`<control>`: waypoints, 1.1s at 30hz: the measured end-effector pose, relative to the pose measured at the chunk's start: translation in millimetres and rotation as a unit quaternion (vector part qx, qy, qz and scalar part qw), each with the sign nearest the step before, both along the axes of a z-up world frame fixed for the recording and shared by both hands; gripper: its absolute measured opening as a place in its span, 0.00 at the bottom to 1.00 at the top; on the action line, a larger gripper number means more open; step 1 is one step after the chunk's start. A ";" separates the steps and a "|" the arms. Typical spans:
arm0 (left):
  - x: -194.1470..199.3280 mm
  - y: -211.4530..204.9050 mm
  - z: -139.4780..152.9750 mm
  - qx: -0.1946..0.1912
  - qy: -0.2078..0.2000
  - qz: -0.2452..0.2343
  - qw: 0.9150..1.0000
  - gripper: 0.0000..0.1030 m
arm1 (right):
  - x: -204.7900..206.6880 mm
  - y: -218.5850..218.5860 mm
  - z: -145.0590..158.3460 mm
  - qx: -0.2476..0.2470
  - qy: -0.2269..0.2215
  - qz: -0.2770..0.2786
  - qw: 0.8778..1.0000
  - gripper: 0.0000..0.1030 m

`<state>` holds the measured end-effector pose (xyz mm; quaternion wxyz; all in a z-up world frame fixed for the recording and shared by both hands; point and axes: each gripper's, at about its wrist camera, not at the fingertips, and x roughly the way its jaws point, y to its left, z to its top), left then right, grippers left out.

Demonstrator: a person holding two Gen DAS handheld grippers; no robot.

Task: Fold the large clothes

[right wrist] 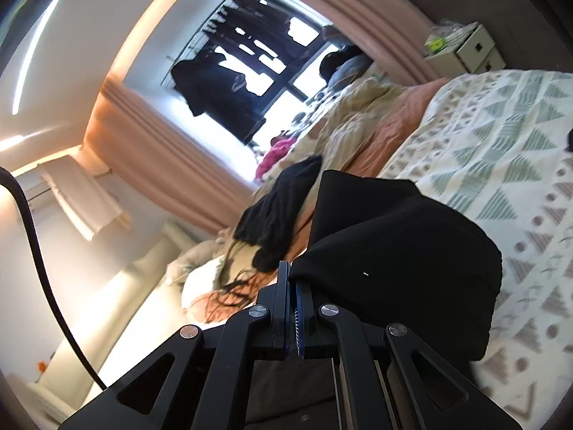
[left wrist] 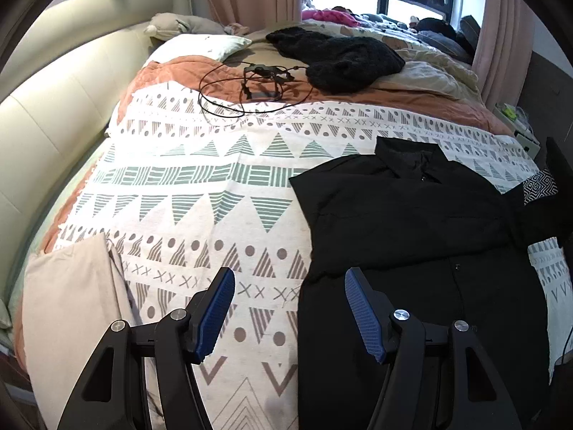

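Observation:
A large black shirt [left wrist: 412, 222] with a collar and buttons lies flat on the patterned bedspread [left wrist: 215, 197], its left side folded in. My left gripper [left wrist: 290, 279] hovers open over the shirt's left edge, nothing between its blue pads. In the right wrist view my right gripper [right wrist: 292, 279] is shut on a fold of the black shirt [right wrist: 394, 243], lifted off the bedspread [right wrist: 501, 143] and hanging to the right of the fingers. The view is rolled sideways.
A beige folded cloth [left wrist: 71, 315] lies at the bed's near left. Black cables [left wrist: 250, 86] and a black fuzzy garment [left wrist: 340, 57] lie farther up the bed, by a white pillow [left wrist: 200, 44]. The padded headboard [left wrist: 53, 107] runs along the left. A nightstand [right wrist: 462, 50] stands beside the bed.

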<state>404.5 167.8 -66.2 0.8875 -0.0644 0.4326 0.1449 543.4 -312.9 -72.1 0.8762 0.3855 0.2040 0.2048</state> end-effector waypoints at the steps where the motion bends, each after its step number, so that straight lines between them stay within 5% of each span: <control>1: -3.3 4.8 0.5 0.000 0.001 0.003 1.000 0.64 | 4.3 15.9 1.6 -0.006 -0.001 0.014 1.000 0.04; 7: -18.3 24.0 2.3 0.007 0.004 0.017 1.000 0.64 | 13.9 100.0 8.0 -0.084 -0.006 0.073 0.994 0.04; 12: -29.4 34.1 2.8 0.010 0.006 0.023 1.000 0.64 | 32.7 182.6 -24.7 -0.184 0.051 0.115 0.975 0.07; 14: -32.1 34.2 3.6 0.013 0.005 0.024 1.000 0.64 | 44.0 208.8 -52.5 -0.213 0.113 0.163 0.957 0.51; 17: -31.4 30.8 5.4 0.009 0.002 0.023 1.000 0.64 | 43.2 220.7 -83.7 -0.207 0.160 0.203 0.944 0.62; 22: -21.5 8.0 11.1 -0.008 -0.009 0.006 1.000 0.64 | 25.4 191.7 -91.2 -0.182 0.182 0.203 0.945 0.69; 33: 42.7 -103.4 12.2 -0.005 -0.015 -0.081 0.997 0.64 | -17.6 72.8 -107.8 -0.144 0.244 0.098 0.954 0.69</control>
